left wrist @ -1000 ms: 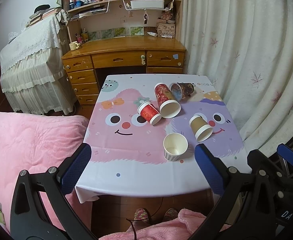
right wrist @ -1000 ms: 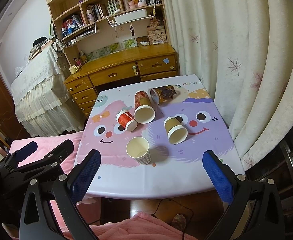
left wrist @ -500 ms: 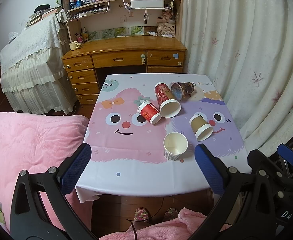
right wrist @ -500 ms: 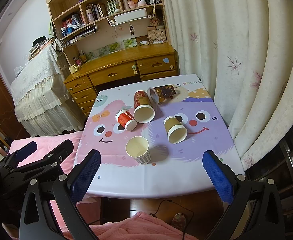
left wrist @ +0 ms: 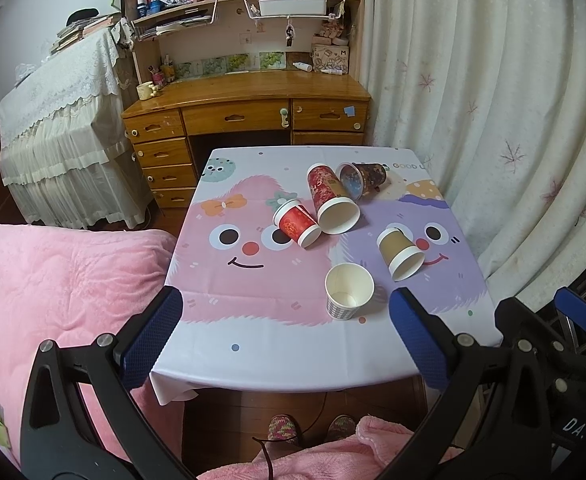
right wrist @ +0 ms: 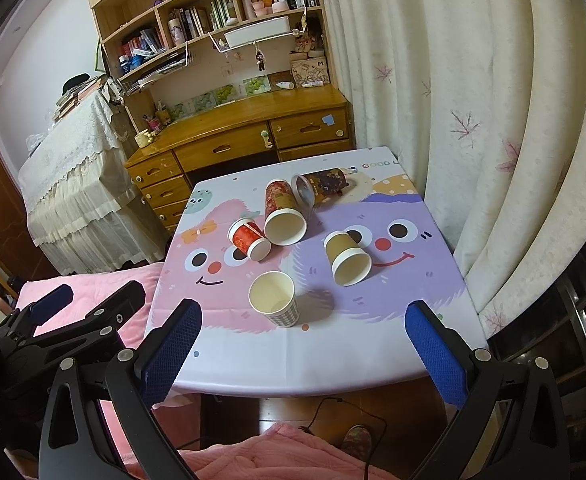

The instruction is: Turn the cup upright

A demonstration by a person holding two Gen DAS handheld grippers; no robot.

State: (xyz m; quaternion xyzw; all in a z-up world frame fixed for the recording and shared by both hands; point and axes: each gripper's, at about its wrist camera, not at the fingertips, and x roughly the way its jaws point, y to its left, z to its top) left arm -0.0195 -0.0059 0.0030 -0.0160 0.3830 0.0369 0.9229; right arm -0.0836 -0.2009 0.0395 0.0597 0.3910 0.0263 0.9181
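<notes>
Several paper cups are on a small table [left wrist: 261, 356] with a cartoon cloth. A white checked cup [left wrist: 348, 290] [right wrist: 273, 298] stands upright near the front. Lying on their sides are a brown cup [left wrist: 400, 253] [right wrist: 346, 257], a small red cup [left wrist: 296, 225] [right wrist: 249, 239], a tall red-gold cup [left wrist: 330, 201] [right wrist: 281, 213] and a dark patterned cup [left wrist: 363, 179] [right wrist: 320, 187]. My left gripper [left wrist: 283, 334] and right gripper [right wrist: 301, 346] are both open and empty, held back from the table's front edge.
A pink blanket [left wrist: 61, 280] lies left of the table. White curtains [left wrist: 493, 120] hang along the right. A wooden desk [left wrist: 249, 108] with shelves stands behind the table. Slippered feet [left wrist: 285, 428] show on the floor below.
</notes>
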